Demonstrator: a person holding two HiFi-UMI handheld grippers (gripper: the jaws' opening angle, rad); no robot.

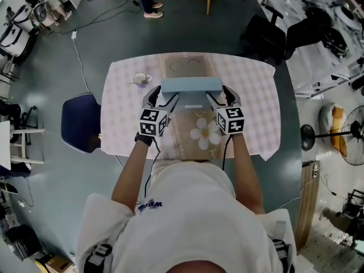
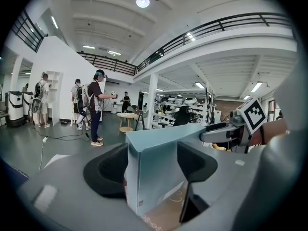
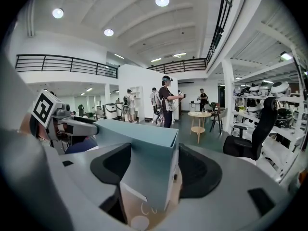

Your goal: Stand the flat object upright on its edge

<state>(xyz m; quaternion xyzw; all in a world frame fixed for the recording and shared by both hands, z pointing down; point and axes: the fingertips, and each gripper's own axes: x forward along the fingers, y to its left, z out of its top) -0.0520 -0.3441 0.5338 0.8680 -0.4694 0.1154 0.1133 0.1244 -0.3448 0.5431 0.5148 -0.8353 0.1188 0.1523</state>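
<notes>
While the person leans over the table [image 1: 256, 107], a pale blue box [image 1: 190, 85] stands upright on its long edge across the far part of a brown mat [image 1: 187, 135] printed with a white daisy. Its narrow top face points up, and I cannot tell whether its lower edge rests on the mat or sits just above it. The left gripper [image 2: 151, 163] has its jaws half closed onto the box's left end, with the dark pads against both broad faces. The right gripper [image 3: 154, 170] clamps the right end the same way, jaws about half apart with the box filling the gap. Both grippers point slightly downward and face each other along the box. A cup [image 1: 139, 78] sits near the table's far left corner, well apart from the box.
</notes>
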